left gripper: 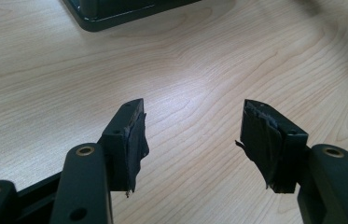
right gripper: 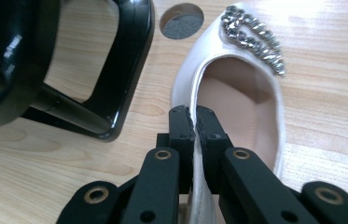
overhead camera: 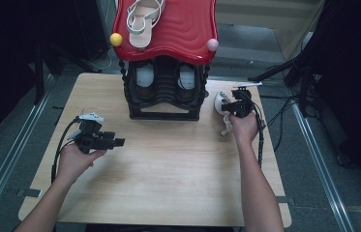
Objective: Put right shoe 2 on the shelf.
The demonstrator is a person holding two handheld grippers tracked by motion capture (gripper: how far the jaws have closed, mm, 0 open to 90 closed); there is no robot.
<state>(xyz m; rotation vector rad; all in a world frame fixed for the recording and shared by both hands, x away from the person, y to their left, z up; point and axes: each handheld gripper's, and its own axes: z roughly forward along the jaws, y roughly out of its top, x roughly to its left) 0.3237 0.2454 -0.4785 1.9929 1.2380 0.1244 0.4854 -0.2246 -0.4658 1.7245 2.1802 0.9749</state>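
Two grippers are counted, the left gripper (overhead camera: 118, 142) and the right gripper (overhead camera: 225, 102), each carried in one hand. One black shoe rack (overhead camera: 164, 104) with one red top (overhead camera: 183, 29) is counted, and two balls are seen at its corners, one yellow ball (overhead camera: 115, 39) and one pink ball (overhead camera: 212, 45). Four shoes are made out: one white shoe (right gripper: 237, 93) on the table (overhead camera: 168, 169), one sandal (overhead camera: 144, 19) on top and two shoes (overhead camera: 145, 79) inside the rack.

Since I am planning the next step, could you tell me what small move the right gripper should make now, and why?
Probably lift the white shoe a little off the table. The right gripper has its jaws shut on the shoe's side wall, and the shoe lies close beside the black rack, so a straight rise should keep it clear of the rack's base.
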